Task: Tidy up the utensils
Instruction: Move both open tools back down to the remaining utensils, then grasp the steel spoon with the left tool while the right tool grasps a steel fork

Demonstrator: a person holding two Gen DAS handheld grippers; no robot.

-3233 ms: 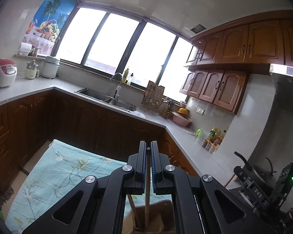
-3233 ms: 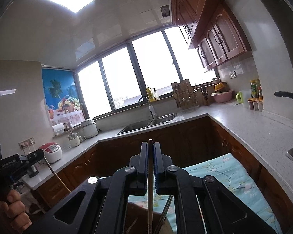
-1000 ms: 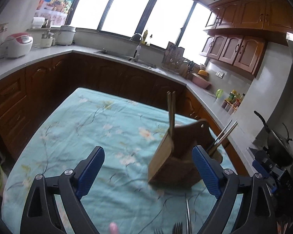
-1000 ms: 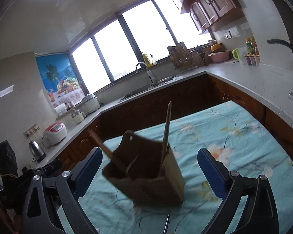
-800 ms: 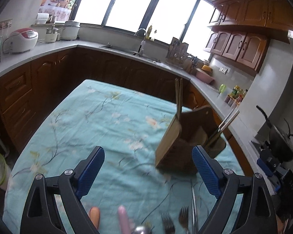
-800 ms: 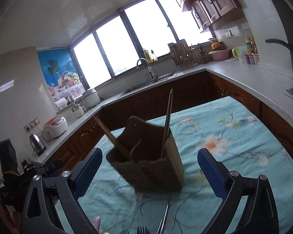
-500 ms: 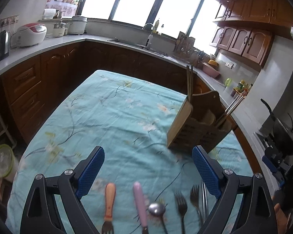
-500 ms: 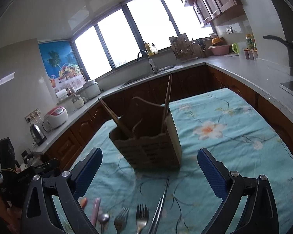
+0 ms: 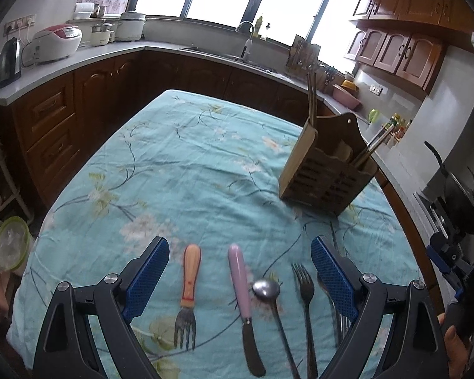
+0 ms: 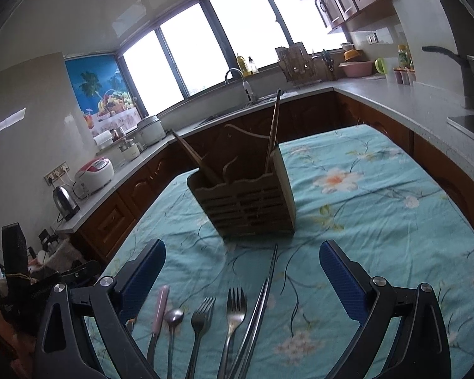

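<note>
On the bench [image 9: 180, 158], the wooden holder [image 9: 325, 173] at 1 o'clock already keeps chopsticks [image 9: 311, 94]. Forks [image 10: 233, 312], spoon [image 9: 266, 288] and knife [image 9: 241, 281] wait at 6 o'clock. Left tool [image 9: 237, 276] and right tool [image 10: 243, 281] are both wide, holding nothing.

Left tool [image 9: 237, 273]: fingers spread wide, holding nothing. Right tool [image 10: 241, 274]: fingers spread wide, holding nothing.

Right gripper [image 10: 241, 271] spread wide, holding nothing, above floral tablecloth [image 10: 379, 208]. Wooden utensil caddy [image 10: 246, 199] upright at 12 o'clock, chopsticks [image 10: 273, 129] leaning out of it. Metal chopsticks [image 10: 262, 297] flat toward 6 o'clock, two forks [image 10: 235, 312] just beside at 7, then spoon [image 10: 173, 317] and pink-handled knife [image 10: 159, 306].
</note>
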